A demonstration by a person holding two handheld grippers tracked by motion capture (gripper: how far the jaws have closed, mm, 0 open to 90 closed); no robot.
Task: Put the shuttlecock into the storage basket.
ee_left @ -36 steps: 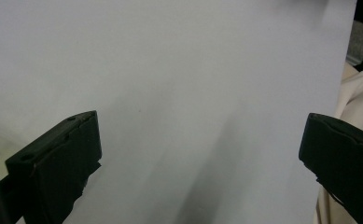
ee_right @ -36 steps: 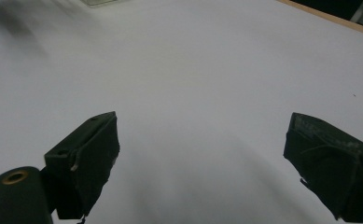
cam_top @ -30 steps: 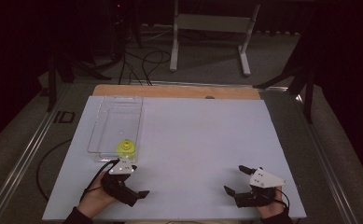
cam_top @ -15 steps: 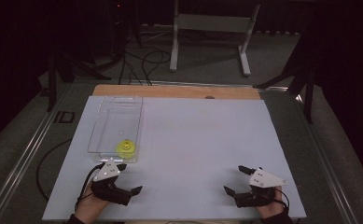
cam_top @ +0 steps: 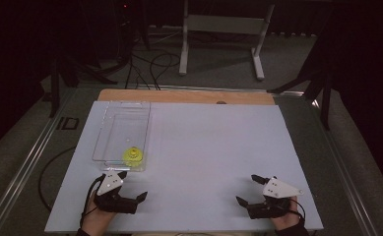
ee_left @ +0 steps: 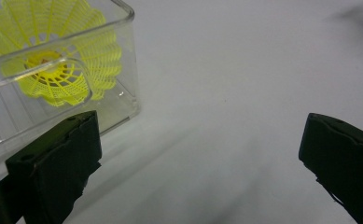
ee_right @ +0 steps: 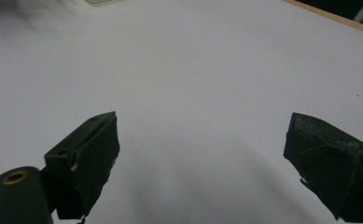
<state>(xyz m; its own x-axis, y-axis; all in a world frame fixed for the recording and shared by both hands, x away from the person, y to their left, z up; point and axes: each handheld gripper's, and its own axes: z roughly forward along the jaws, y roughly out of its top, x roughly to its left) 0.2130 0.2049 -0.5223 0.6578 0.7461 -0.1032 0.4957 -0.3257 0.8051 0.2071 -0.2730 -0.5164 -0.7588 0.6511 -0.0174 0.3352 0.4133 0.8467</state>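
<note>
A yellow mesh shuttlecock lies at the near end of a clear plastic box on the left of the white table. My left gripper rests open just in front of the box's near wall, with nothing between its jaws. In the left gripper view the shuttlecock shows through the box's corner, up and to the left of the gripper. My right gripper sits open at the near right, and in the right gripper view it has only bare table ahead of it.
A wooden strip borders the table's far edge. Beyond it stand a white metal frame and cables on the dark floor. A metal rail runs along the left side.
My left gripper has drawn back a little to the left and toward the person, away from the shuttlecock end of the box. The right gripper has stayed put.
</note>
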